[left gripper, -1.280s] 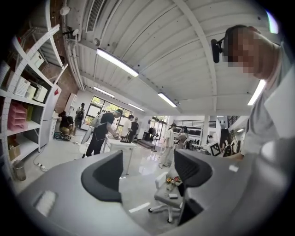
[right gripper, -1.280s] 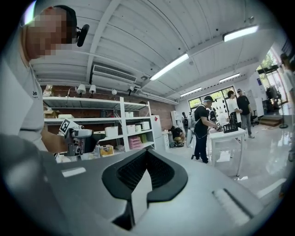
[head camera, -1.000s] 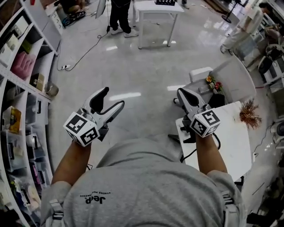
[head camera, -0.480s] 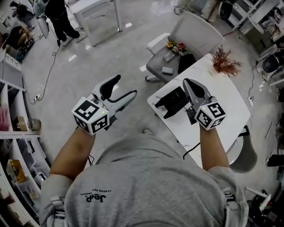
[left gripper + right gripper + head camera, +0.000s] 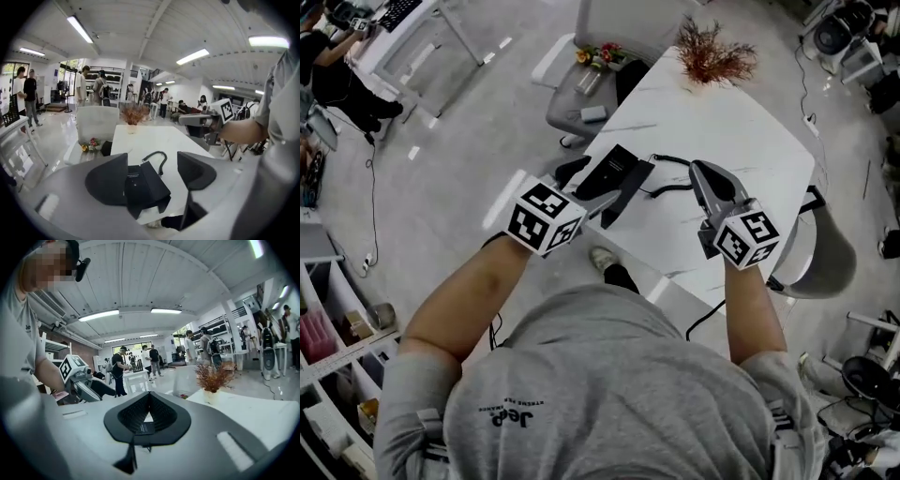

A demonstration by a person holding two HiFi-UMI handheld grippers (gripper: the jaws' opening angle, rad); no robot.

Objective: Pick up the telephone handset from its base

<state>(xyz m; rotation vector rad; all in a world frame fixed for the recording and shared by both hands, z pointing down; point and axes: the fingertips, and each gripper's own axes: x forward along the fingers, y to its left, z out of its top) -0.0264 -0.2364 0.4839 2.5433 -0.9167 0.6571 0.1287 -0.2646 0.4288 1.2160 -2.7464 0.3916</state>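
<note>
Black telephone is lying at the 9 o'clock corner of the white table, handset and base not told apart, its coiled cord trailing toward 3 o'clock. Over it the left gripper is hovering, jaws spread wide and holding nothing, the phone showing between them. At 3 o'clock the right gripper is hanging above the tabletop, jaws pressed together, empty. At 12 o'clock a dried plant is standing

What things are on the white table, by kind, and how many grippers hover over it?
Telephone: 1
Dried plant in vase: 1
Grippers: 2 (left gripper, right gripper)
Total: 4
</note>
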